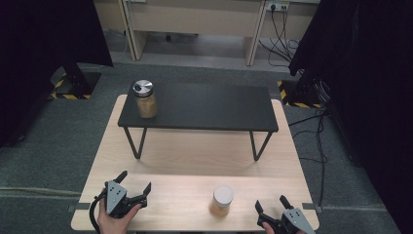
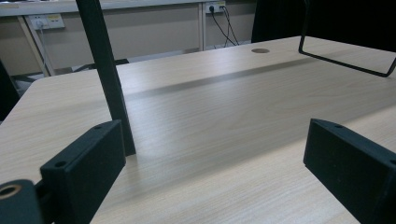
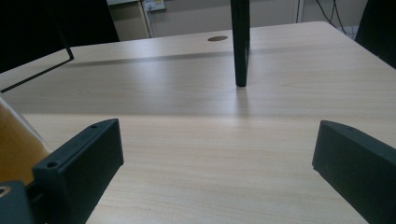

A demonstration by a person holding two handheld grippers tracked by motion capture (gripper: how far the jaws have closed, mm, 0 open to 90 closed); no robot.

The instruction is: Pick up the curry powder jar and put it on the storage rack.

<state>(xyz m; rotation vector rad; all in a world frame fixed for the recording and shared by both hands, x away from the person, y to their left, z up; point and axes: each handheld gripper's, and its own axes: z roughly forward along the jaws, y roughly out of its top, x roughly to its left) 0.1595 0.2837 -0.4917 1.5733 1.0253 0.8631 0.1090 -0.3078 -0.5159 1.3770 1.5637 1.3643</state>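
Jars: two are showing in the high view, both holding something tan; the near jar (image 1: 222, 200) with a pale lid is standing upright on the table (image 1: 185, 156) towards its front edge, and the far jar (image 1: 145, 99) with a shiny metal lid is standing upright on the left end of the black shelf (image 1: 204, 105)
Near jar, close up: its tan side (image 3: 14, 144) is peeking in at the left edge of the right gripper view, just beside the left-hand jaw, and whether the two are touching I cannot tell
Shelf: one black shelf is spanning the back half of the table on thin black legs, one leg (image 2: 105, 74) rising just ahead of the left gripper
Writing: no label or lettering is coming through readable on either jar
Left gripper: the left gripper (image 1: 133, 185) is sitting at the front left of the table, a hand (image 1: 114, 219) wrapped round it from below, jaws spread wide and angled forward, nothing between them
Right gripper: the right gripper (image 1: 272, 203) is hovering at the front right corner, just to the right of the near jar, jaws likewise gaping and holding nothing
Grippers counted: two, well apart, with the near jar standing between them, closer to the right one
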